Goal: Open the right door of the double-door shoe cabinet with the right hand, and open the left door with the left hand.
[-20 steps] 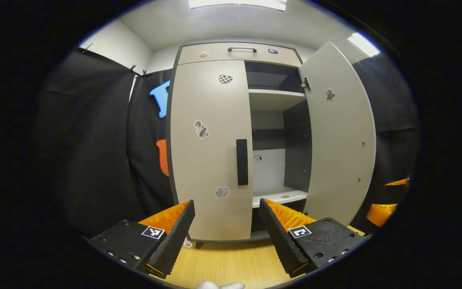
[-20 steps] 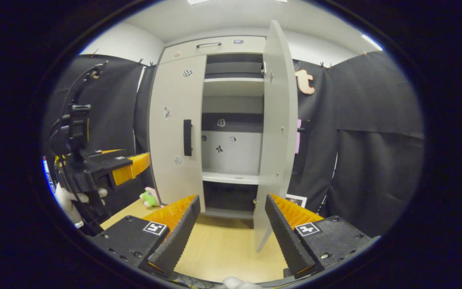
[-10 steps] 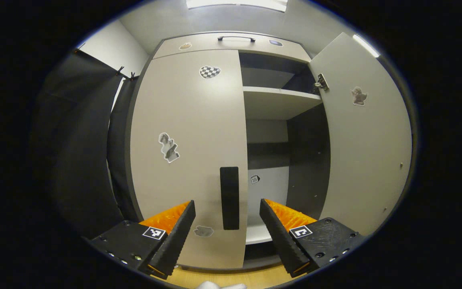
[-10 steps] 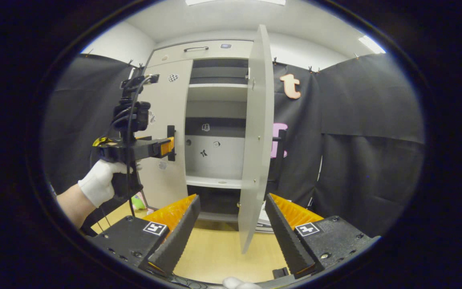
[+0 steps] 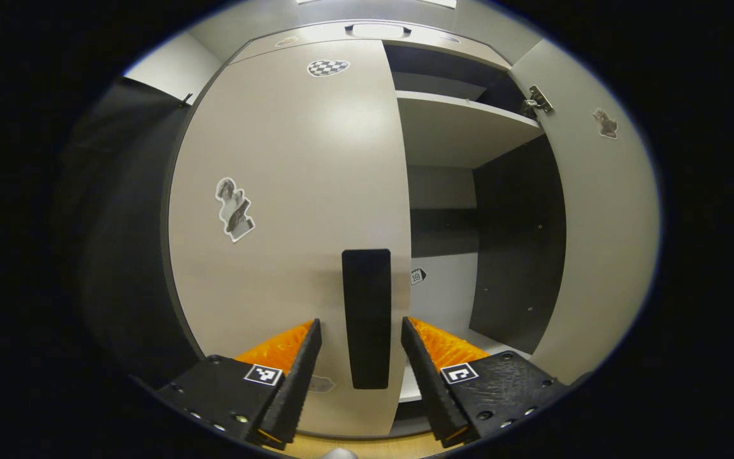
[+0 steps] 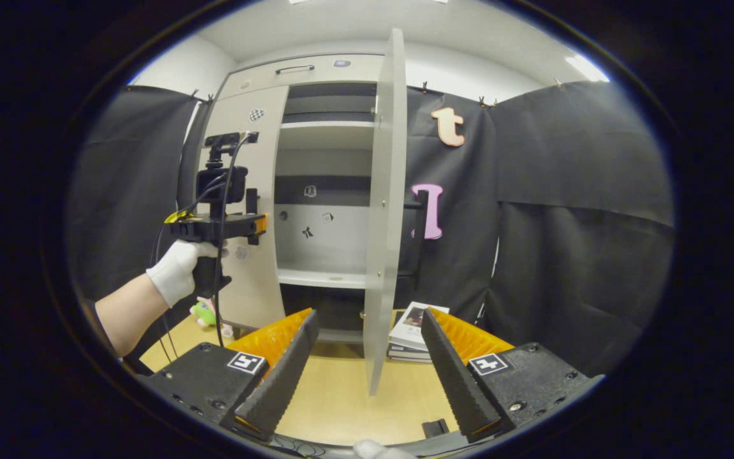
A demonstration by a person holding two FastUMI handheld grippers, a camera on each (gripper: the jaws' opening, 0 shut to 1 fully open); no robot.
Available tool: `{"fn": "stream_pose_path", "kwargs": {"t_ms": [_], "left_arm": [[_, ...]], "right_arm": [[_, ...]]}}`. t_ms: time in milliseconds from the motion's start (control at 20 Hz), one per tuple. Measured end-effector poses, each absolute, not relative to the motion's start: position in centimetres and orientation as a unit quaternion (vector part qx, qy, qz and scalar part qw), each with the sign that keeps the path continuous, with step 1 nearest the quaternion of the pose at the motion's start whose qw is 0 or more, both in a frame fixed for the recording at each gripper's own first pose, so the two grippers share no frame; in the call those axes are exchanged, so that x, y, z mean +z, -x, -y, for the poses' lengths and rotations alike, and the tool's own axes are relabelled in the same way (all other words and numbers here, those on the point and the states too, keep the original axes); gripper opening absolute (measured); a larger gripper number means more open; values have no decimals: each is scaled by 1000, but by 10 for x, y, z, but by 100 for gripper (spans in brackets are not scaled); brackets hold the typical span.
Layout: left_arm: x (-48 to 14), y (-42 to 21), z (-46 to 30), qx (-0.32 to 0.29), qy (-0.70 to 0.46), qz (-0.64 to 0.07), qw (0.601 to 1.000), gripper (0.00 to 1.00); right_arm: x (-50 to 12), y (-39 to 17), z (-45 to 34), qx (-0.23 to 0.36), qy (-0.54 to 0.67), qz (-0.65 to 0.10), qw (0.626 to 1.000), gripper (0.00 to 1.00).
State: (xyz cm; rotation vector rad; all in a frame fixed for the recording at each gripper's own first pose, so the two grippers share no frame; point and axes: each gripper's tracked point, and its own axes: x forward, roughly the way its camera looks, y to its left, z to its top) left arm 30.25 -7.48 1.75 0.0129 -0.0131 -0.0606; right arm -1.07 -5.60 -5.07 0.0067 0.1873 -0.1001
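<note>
While nearer, left gripper (image 5: 359,331) astride handle (image 5: 367,317).

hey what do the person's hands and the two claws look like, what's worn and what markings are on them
The left claw and right claw each have black textured bodies, ribbed fingers and a small square black-and-white marker per side. In the right gripper view the left claw carries a black camera on a post with black cables hanging down, and the hand on its grip wears a white glove.

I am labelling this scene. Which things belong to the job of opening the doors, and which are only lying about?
Job: left door, its handle, right door, left gripper, right gripper.

Lying about: books, green toy, stickers.
</note>
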Motion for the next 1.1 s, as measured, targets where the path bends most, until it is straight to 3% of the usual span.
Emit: {"fn": "stream_pose_path", "kwargs": {"t_ms": [50,300,450,500,650,1100], "left_arm": [[15,-306,73,-29,-11,3,1000,68],[11,-310,78,-37,-8,-4,999,51],[12,-306,79,-31,2,-4,1000,24],[11,-309,79,-28,8,-4,1000,24],[11,-309,79,-23,22,-3,999,7],[12,-277,75,-61,26,3,998,3]], "right_arm": [[-51,11,56,-49,-4,-95,994,100],[-50,15,54,-43,-9,-94,995,100],[-49,18,47,-30,-18,-93,995,100],[-48,21,46,-28,-17,-92,995,100],[-43,29,46,-24,-15,-84,996,100],[-47,46,34,-3,-29,-83,996,100]]}}
